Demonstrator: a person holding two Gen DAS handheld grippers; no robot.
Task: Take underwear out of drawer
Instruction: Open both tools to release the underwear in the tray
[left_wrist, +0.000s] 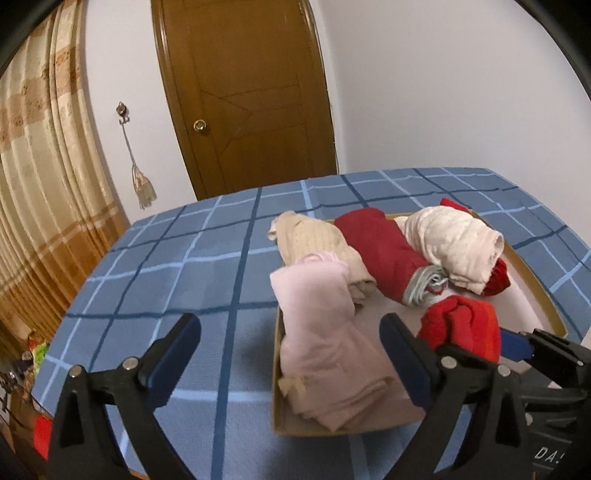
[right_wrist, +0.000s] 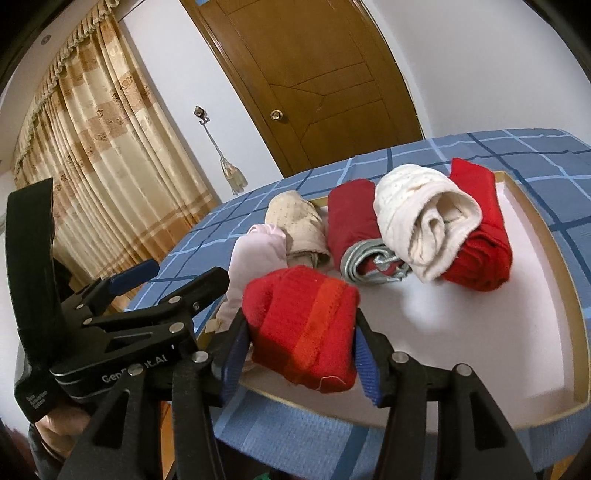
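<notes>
Right gripper: jaws part-way open and clenched on a bright red rolled garment with an orange band, blue pads pressing both its sides, the roll held at the near edge of the drawer. Left gripper: jaws spread wide and released, nothing pressed between them; its right finger stands over the pink folded underwear, its left finger over the bedcover, and whether either pad brushes the cloth cannot be told. In the right wrist view the left gripper shows as a black body at near left, one blue pad visible, a person's hand below it. Drawer: shallow, white-floored, wood-edged tray lying on the blue checked bedcover. Contents: pink folded underwear draped over the left wall; beige dotted roll just behind it, touching; dark red roll with grey waistband in the middle; cream-white roll leaning across it; another red roll under and right of the cream one. Near right floor of the drawer bare. Surroundings: brown wooden door beyond the bed, white wall, a wall hook with hanging tassel left of the door, gold patterned curtain at far left.
</notes>
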